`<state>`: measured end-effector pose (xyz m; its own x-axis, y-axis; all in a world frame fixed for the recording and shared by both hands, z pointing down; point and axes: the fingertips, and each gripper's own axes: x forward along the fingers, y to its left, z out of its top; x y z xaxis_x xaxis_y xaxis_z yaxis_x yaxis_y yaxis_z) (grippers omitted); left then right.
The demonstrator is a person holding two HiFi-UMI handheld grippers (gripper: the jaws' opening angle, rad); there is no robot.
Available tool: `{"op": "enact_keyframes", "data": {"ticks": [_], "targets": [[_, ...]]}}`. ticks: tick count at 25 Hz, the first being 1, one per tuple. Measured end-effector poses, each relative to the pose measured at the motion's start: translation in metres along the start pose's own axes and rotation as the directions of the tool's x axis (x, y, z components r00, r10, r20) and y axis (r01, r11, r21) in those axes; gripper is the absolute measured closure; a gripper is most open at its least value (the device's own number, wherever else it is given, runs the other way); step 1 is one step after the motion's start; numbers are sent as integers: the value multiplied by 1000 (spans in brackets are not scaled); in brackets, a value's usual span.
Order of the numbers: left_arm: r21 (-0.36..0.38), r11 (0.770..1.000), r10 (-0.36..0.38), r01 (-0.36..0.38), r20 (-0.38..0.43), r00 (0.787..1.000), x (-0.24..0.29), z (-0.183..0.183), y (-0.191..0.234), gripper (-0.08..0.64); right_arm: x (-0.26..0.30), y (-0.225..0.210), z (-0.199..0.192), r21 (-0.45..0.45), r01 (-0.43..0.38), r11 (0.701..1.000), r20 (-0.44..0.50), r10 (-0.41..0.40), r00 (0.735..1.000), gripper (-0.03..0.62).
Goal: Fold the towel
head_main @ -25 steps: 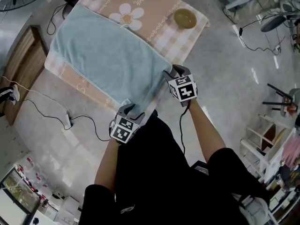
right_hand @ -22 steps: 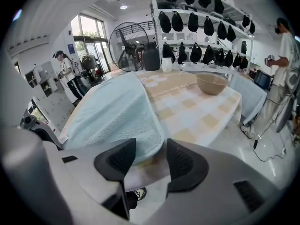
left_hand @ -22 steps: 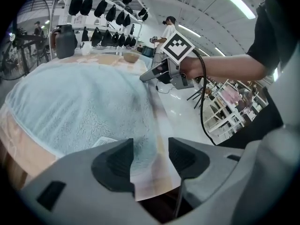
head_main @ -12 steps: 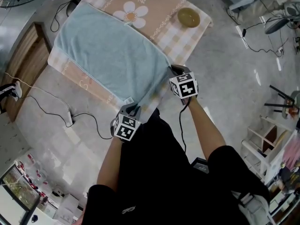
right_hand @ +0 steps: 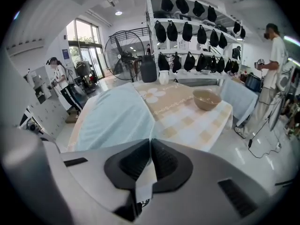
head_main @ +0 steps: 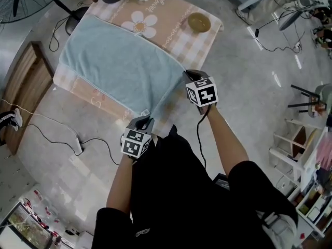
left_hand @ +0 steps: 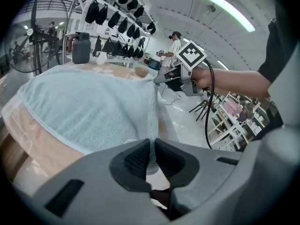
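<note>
Table (head_main: 202,41): checked cloth on top. Blue towel (head_main: 122,66) spread over table's left part. Left gripper (head_main: 144,121) and right gripper (head_main: 188,76) at table's near edge, jaws just closed, each pinching a towel corner. Bowl (head_main: 199,22) at table's far right.

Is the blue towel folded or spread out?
Spread out: the towel lies single-layered on the table; left gripper and right gripper have just closed on its near corners.

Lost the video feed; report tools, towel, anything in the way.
Left tool and right tool just closed, each shut on a near towel corner. Towel otherwise spread flat on tablecloth. Bowl stands clear beside it.
</note>
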<state>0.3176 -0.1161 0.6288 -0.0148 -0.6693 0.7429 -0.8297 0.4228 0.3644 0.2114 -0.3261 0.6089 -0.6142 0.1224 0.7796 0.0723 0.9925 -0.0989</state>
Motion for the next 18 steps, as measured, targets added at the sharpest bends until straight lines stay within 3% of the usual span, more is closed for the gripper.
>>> {"op": "enact_keyframes", "data": {"ticks": [6,11,18], "targets": [[-13,1000,8,-6,81,997,-30,20,37,528,-16,20,33,20,92,996,39,-93,995,578],[50,999,-27,22,111,993,-61,27,59,528,-22,50,59,-8,167,986,70,-166,984,578],[48,996,-78,71,155,985,-100,27,89,528,-26,84,85,-1,215,977,117,-213,970,578]]}}
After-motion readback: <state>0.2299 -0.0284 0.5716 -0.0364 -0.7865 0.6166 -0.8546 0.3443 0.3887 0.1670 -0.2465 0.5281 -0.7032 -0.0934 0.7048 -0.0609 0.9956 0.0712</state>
